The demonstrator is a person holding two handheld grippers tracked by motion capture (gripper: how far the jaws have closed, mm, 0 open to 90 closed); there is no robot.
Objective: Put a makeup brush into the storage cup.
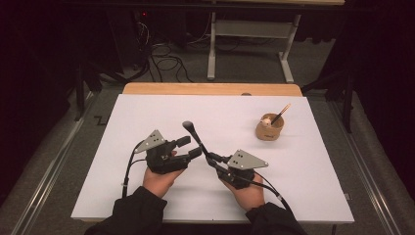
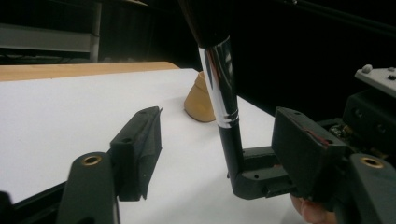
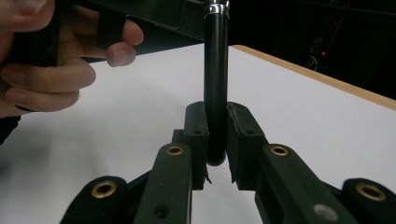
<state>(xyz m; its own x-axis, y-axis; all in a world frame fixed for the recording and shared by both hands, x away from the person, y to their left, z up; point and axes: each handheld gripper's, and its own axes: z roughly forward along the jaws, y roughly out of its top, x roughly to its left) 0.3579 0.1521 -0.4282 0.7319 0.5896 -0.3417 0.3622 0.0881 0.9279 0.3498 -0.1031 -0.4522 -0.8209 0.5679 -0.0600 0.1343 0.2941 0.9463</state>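
Note:
A black makeup brush (image 1: 198, 139) with a chrome ferrule stands tilted above the white table sheet, bristles up. My right gripper (image 1: 212, 159) is shut on the bottom end of its handle; in the right gripper view the handle (image 3: 215, 70) rises from between the pressed pads (image 3: 198, 126). My left gripper (image 1: 190, 147) comes in from the left. Its jaws stand apart on either side of the handle, higher up. In the left gripper view the brush (image 2: 220, 84) stands between my left gripper (image 2: 219, 128) jaws with a gap on each side.
A small wooden cup (image 1: 269, 129) holding a thin stick (image 1: 282, 113) stands at the right back of the white sheet (image 1: 147, 112); it also appears behind the brush as a tan cup (image 2: 198, 105). The table's wooden edge (image 1: 210, 88) runs along the far side.

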